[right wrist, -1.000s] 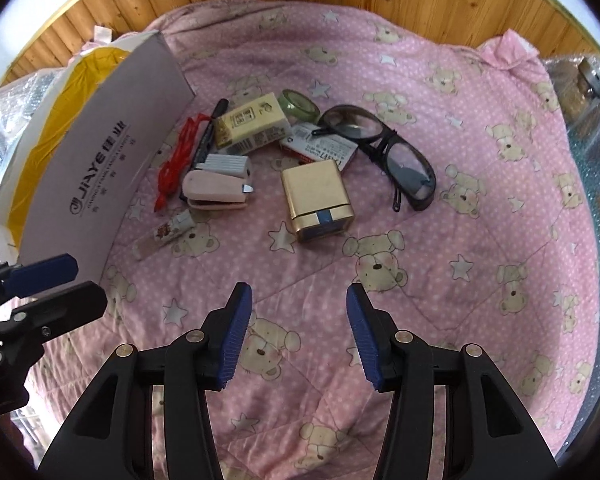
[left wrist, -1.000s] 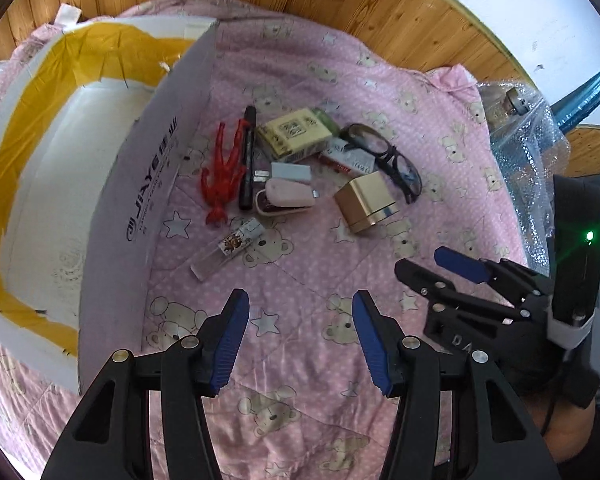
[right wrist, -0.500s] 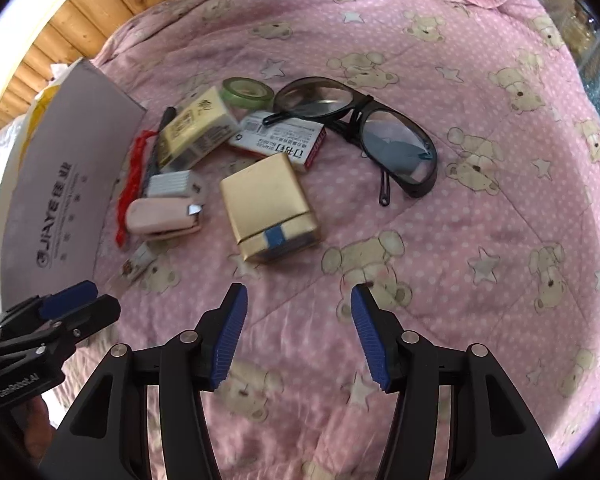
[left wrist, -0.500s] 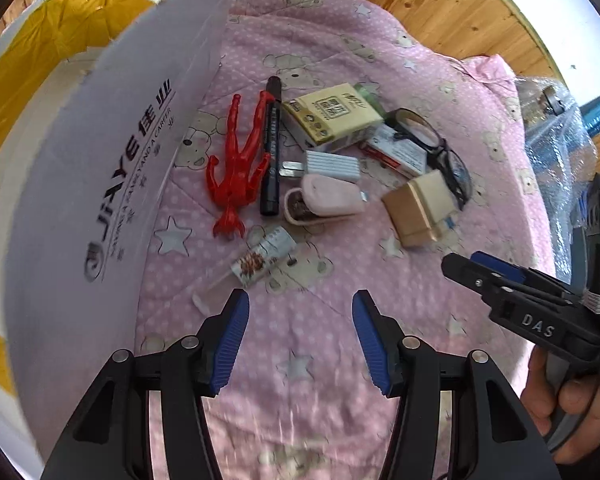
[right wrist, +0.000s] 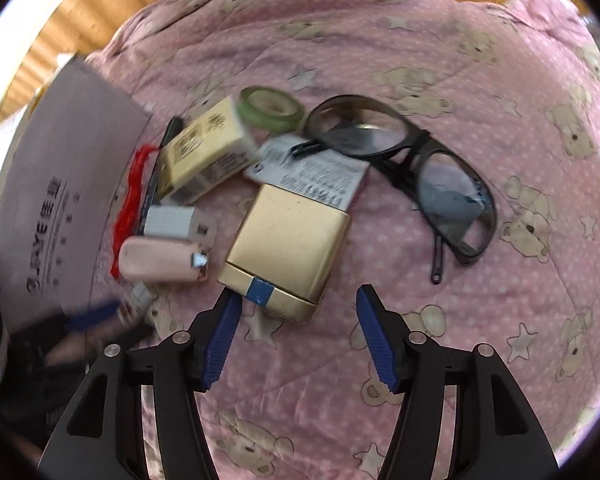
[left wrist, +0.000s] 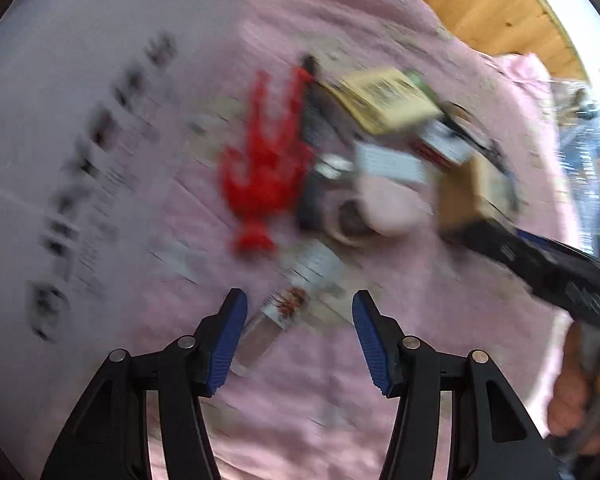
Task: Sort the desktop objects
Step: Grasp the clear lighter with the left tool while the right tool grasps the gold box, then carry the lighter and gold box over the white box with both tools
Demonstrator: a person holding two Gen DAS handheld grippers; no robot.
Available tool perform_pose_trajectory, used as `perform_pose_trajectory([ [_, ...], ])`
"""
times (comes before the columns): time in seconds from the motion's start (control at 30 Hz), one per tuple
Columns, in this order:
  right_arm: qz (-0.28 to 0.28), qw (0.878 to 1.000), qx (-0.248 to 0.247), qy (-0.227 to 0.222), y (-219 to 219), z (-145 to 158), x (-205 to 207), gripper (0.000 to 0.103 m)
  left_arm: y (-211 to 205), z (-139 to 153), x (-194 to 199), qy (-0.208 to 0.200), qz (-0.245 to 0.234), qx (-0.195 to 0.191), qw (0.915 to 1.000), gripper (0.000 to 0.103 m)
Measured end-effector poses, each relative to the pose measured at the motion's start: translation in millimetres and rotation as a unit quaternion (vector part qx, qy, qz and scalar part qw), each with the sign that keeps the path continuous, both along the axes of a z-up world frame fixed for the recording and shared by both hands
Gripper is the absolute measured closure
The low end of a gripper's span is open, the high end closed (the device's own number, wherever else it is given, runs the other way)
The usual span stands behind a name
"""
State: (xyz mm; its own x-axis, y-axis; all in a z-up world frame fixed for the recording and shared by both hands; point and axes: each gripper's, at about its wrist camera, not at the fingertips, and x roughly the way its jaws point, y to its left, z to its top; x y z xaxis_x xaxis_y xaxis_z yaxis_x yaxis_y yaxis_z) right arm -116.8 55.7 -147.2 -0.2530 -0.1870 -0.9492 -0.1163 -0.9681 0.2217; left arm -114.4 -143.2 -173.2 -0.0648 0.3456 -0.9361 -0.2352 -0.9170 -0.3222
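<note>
The gold box point(right wrist: 288, 246) is lying long axis near-to-far, blue tab nearest — right tongs point(right wrist: 298, 336) spread before it, left tongs point(left wrist: 298, 338) spread too.

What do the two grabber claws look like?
Both look alike. The left gripper and the right gripper have black plastic arms with silver rivets, ending in blue ribbed pads. A bare hand holds the right one's handle; no sleeve shows.

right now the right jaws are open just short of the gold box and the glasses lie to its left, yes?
Not quite. The right wrist view shows the right gripper open just short of the gold box, as you say, but the glasses lie to its right, not its left.
</note>
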Motion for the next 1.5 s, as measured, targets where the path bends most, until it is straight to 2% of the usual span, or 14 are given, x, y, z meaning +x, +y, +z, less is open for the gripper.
perform_pose_trajectory([
  [0.07, -0.027, 1.000, -0.011, 0.001, 12.2, 2.7, 1.5, 0.041, 2.4, 5.7, 8.3, -0.016, -0.011, 0.021, 0.9996, 0.052],
  [0.17, -0.050, 0.998, -0.028, 0.005, 25.8, 8.5, 7.5, 0.041, -5.0, 19.9, 14.3, 0.017, -0.001, 0.019, 0.9997, 0.052],
  [0.23, -0.043, 0.999, -0.033, 0.004, 23.0, 11.3, 6.8, 0.040, -11.9, 17.0, 11.8, 0.019, 0.015, 0.013, 0.9996, 0.052],
  [0.37, -0.021, 1.000, -0.014, 0.002, 4.3, 14.1, 3.3, 0.039, -9.7, -0.2, 7.5, 0.003, 0.021, -0.001, 0.9998, 0.052],
  [0.53, -0.027, 0.999, 0.022, -0.016, -3.9, -2.8, -9.0, 0.038, 6.4, 2.5, 16.3, 0.042, 0.004, -0.034, 0.9985, 0.050],
  [0.57, -0.036, 0.999, 0.021, -0.020, -0.9, -5.6, -9.2, 0.038, 5.3, 2.8, 17.6, 0.046, 0.008, -0.037, 0.9982, 0.052],
  [0.6, -0.043, 0.999, 0.010, -0.020, 2.8, -6.4, -8.3, 0.038, 2.8, 3.4, 18.2, 0.050, 0.014, -0.043, 0.9977, 0.067],
  [0.63, -0.050, 0.999, -0.005, -0.017, 6.6, -5.2, -7.4, 0.046, -3.3, 1.6, 17.4, 0.051, 0.021, -0.047, 0.9973, 0.082],
  [0.67, -0.053, 0.998, -0.008, -0.017, 8.4, -3.6, -6.3, 0.049, -8.5, 1.3, 17.9, 0.045, 0.031, -0.036, 0.9978, 0.083],
  [0.77, -0.045, 0.999, -0.004, -0.010, 11.0, 4.6, -1.2, 0.050, -16.8, 2.3, 19.2, 0.033, 0.042, -0.019, 0.9984, 0.083],
  [0.93, -0.041, 0.999, -0.005, -0.003, 13.7, 20.6, 13.5, 0.052, -16.4, 27.3, 27.5, 0.048, 0.033, 0.004, 0.9983, 0.083],
  [1.0, -0.038, 0.999, -0.006, -0.004, 7.5, 22.7, 11.9, 0.052, -4.2, 33.4, 25.5, 0.052, 0.028, 0.012, 0.9982, 0.083],
  [1.2, -0.030, 0.999, -0.014, -0.005, -1.0, 33.9, 30.3, 0.053, -1.6, 62.3, 31.8, 0.067, 0.022, 0.025, 0.9972, 0.083],
  [1.5, 0.002, 1.000, -0.017, 0.024, -22.8, 73.6, 48.3, 0.053, -9.1, 108.7, 34.7, 0.089, 0.032, 0.033, 0.9950, 0.083],
])
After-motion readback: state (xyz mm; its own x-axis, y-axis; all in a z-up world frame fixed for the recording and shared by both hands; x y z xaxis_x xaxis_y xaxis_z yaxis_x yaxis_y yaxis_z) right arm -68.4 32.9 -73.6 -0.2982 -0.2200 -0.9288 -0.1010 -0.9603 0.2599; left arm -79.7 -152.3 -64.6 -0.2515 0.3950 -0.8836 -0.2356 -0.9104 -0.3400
